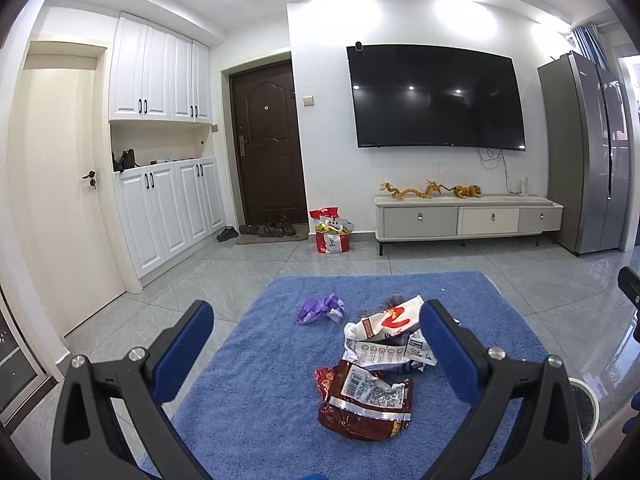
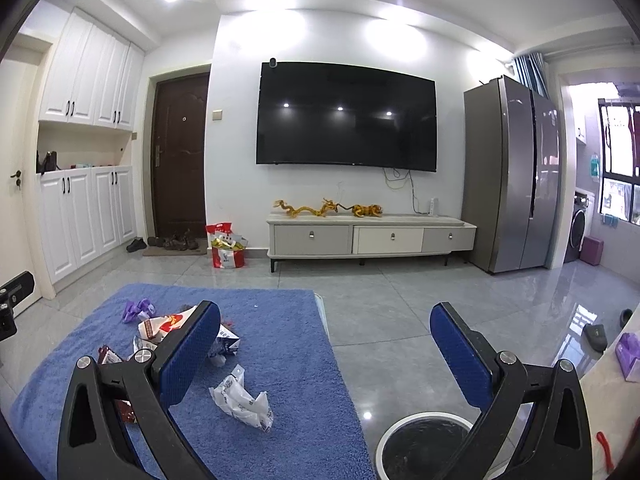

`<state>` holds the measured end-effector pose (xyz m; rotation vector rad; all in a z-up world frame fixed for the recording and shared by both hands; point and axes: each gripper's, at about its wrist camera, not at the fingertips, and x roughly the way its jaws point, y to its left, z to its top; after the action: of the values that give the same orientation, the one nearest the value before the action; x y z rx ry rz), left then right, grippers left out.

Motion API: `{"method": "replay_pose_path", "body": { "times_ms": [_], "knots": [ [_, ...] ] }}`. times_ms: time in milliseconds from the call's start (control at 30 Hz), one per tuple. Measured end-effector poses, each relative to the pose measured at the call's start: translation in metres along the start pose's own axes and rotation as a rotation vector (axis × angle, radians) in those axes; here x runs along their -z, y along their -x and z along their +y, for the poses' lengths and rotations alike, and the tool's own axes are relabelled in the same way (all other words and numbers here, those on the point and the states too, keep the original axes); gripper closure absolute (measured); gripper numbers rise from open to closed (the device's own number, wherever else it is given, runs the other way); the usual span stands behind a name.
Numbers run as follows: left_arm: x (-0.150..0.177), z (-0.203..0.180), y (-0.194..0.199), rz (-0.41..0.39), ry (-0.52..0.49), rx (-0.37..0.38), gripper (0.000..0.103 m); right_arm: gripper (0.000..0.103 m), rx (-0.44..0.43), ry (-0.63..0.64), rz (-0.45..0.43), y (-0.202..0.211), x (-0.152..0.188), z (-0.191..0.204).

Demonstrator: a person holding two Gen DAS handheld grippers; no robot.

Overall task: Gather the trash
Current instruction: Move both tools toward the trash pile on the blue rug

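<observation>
The left gripper (image 1: 316, 334) is held above the blue rug (image 1: 256, 412), its blue-padded jaws spread wide with nothing between them. The right gripper (image 2: 326, 334) is held over the rug's right edge, likewise spread wide and empty.

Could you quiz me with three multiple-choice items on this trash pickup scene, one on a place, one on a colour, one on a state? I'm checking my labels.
1. Where does the trash bin stand?
A. on the blue cloth
B. on the floor beside the cloth
C. on the TV cabinet

2. What colour is the crumpled bag farthest from the grippers?
A. purple
B. green
C. orange

3. How is the left gripper?
A. shut on a wrapper
B. shut on nothing
C. open

Answers:
1 B: the trash bin sits on grey tile off the edge of the blue cloth.
2 A: the crumpled bag is purple.
3 C: the left gripper has its fingers spread and holds nothing.
</observation>
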<state>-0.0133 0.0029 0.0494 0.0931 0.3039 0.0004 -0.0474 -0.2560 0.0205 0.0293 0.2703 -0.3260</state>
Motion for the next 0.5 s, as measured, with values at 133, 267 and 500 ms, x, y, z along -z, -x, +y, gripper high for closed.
{"method": "replay_pose_path", "body": {
  "times_ms": [133, 267, 500],
  "knots": [
    [-0.0032, 0.0028, 0.0005, -0.004, 0.017, 0.014, 0.0, 0.0, -0.018, -0.004, -0.014, -0.0009, 0.0024, -0.0002],
    [-0.0054, 0.0054, 0.0001, -0.009, 0.031, 0.014, 0.0, 0.0, -0.036, -0.01, -0.019, -0.0016, 0.0053, 0.0017],
    [-0.0009, 0.0069, -0.004, -0.022, 0.042, -0.006, 0.0, 0.0, -0.018, -0.039, -0.019, -0.0046, 0.0064, -0.0041]
  ]
}}
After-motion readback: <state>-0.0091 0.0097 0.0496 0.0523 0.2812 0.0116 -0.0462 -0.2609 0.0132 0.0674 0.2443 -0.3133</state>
